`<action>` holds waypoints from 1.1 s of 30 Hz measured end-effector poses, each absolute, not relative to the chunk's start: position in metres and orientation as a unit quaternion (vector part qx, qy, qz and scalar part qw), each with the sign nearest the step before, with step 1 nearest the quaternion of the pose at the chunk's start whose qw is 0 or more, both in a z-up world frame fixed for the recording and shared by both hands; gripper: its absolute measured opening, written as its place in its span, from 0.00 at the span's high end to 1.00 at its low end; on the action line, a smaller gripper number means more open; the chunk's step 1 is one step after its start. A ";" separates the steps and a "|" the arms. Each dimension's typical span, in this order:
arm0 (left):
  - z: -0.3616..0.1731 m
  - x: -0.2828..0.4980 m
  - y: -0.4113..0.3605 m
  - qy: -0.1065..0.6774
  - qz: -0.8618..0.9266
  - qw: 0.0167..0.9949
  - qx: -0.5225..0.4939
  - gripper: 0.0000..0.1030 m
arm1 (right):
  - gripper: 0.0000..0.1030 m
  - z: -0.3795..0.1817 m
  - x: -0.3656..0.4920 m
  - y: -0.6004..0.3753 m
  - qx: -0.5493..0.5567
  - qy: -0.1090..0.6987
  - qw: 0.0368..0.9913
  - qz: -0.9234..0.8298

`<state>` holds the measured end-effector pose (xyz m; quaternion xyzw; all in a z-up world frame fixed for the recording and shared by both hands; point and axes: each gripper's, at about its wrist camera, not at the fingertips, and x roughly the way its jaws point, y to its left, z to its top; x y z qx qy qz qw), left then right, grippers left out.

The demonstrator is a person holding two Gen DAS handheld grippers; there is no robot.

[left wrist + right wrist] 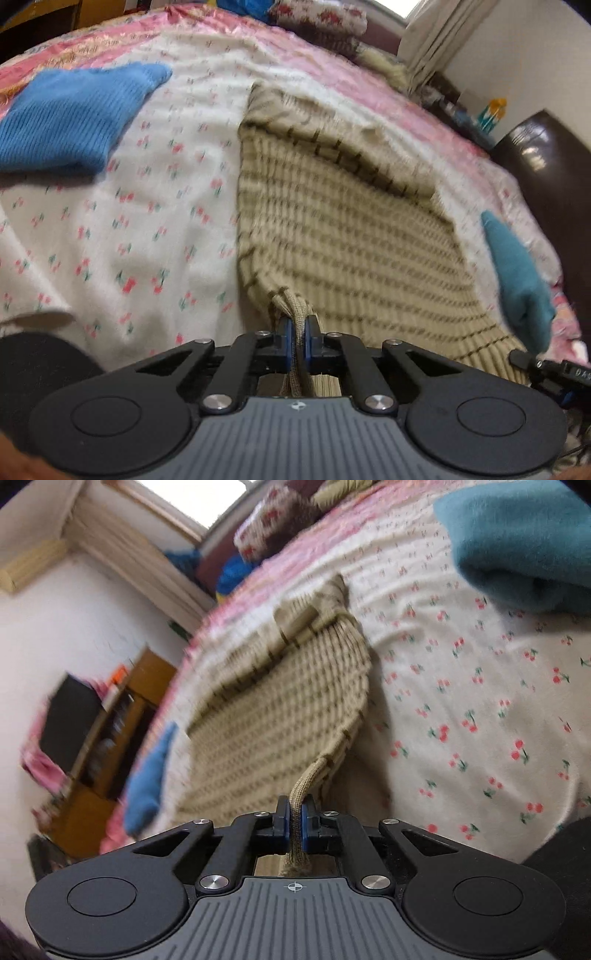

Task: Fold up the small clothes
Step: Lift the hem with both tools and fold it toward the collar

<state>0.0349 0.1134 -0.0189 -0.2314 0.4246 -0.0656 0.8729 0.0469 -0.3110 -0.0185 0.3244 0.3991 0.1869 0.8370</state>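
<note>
A beige striped knit garment (343,229) lies spread on the bed's white cherry-print sheet (140,229). My left gripper (297,345) is shut on a bunched near corner of it. In the right wrist view the same beige garment (280,701) stretches away, and my right gripper (294,827) is shut on another near corner. The near edge is lifted off the sheet between the two grips. The right gripper's tip (524,360) shows at the left wrist view's right edge.
A folded blue knit piece (70,118) lies at the far left. A folded teal piece (517,280) lies right of the beige garment; it also shows in the right wrist view (524,542). Pillows (325,22) are at the bed's head. A dark footboard (546,177) stands at right.
</note>
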 end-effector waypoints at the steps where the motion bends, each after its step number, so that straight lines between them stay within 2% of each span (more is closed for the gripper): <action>1: -0.015 0.038 0.115 0.417 -0.070 0.875 -0.237 0.87 | 0.94 -0.016 0.049 -0.312 0.333 0.394 0.836 0.188; 8: 0.015 0.078 0.131 0.355 -0.098 0.884 -0.289 0.87 | 0.94 0.005 0.084 -0.314 0.382 0.349 0.834 0.191; 18: 0.039 0.170 0.153 0.289 -0.087 0.902 -0.310 0.88 | 0.94 0.037 0.182 -0.310 0.402 0.291 0.848 0.184; 25: 0.032 0.233 0.170 0.271 -0.059 0.906 -0.321 0.88 | 0.94 0.032 0.252 -0.306 0.414 0.275 0.853 0.161; 33: 0.001 0.294 0.183 0.278 -0.023 0.901 -0.333 0.89 | 0.95 0.007 0.322 -0.295 0.406 0.280 0.862 0.122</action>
